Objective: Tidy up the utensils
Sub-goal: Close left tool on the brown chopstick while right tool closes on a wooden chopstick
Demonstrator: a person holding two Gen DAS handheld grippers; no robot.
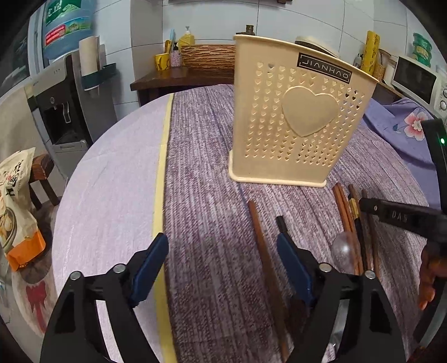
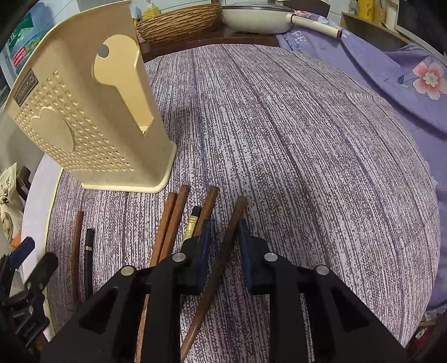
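The right gripper, fingers spread around one brown chopstick lying mid-table before the cream holder, may nudge neighbouring sticks when closing, while the left gripper hangs unclenched.

White tiled wall; water dispenser; wooden sideboard.

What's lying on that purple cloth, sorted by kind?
Brown wooden chopsticks: 5
Black chopsticks: 2, one with a gold band
Clear plastic spoon: 1
Beige utensil holder: 1
Total: 9
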